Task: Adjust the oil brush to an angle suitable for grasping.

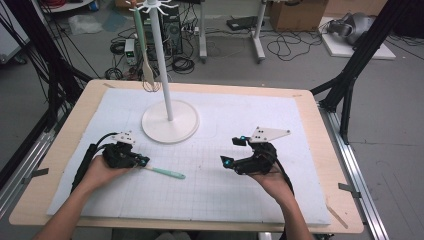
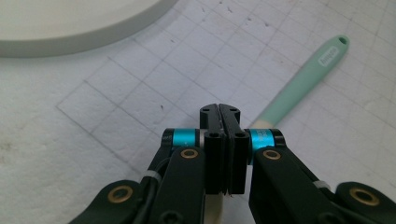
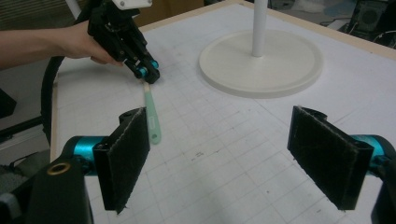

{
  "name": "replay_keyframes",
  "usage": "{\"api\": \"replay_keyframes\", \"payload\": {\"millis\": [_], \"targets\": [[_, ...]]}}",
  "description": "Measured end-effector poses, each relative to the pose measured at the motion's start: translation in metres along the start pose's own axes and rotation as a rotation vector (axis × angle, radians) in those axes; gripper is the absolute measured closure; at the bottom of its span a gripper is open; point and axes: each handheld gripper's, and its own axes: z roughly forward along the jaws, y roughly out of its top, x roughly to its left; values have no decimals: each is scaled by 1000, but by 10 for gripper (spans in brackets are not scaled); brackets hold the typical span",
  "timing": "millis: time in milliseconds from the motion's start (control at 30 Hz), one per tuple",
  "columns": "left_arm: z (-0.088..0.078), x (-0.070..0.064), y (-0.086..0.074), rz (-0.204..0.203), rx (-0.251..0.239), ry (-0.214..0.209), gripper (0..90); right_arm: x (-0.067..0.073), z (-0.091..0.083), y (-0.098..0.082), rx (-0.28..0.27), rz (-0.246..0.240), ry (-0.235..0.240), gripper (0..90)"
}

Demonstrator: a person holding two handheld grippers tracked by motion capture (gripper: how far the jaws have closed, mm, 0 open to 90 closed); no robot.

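A mint-handled utensil (image 1: 167, 172) with a cream end lies on the white gridded mat (image 1: 225, 200), left of the middle. My left gripper (image 1: 144, 161) is shut, its tips low over the utensil's cream end. In the left gripper view the jaws (image 2: 219, 109) meet with no gap, and the handle (image 2: 303, 79) runs out from behind them to the upper right. I cannot tell whether they pinch it. My right gripper (image 1: 234, 151) is held open over the mat's right half, with nothing between its pads (image 3: 126, 158).
A white stand with a round base (image 1: 170, 122) and a tall pole rises at the mat's back. A second mint-handled utensil (image 1: 142, 45) hangs from its top hooks. The wooden table edge (image 1: 65, 145) frames the mat; cables and boxes lie on the floor beyond.
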Motion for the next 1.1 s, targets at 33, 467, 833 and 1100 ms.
{"api": "replay_keyframes", "payload": {"millis": [33, 467, 833, 1100], "targets": [[-1, -1, -2, 1, -1, -6, 880, 0, 0, 0, 1, 0, -1, 197], [-8, -16, -13, 34, 4, -43, 878, 1, 8, -2, 19, -1, 11, 197], [-11, -27, -20, 51, -1, -72, 878, 0, 8, -4, 27, 7, 8, 197], [-12, -33, -23, 71, -3, -77, 876, 2, 6, -6, 27, 2, -6, 197]]}}
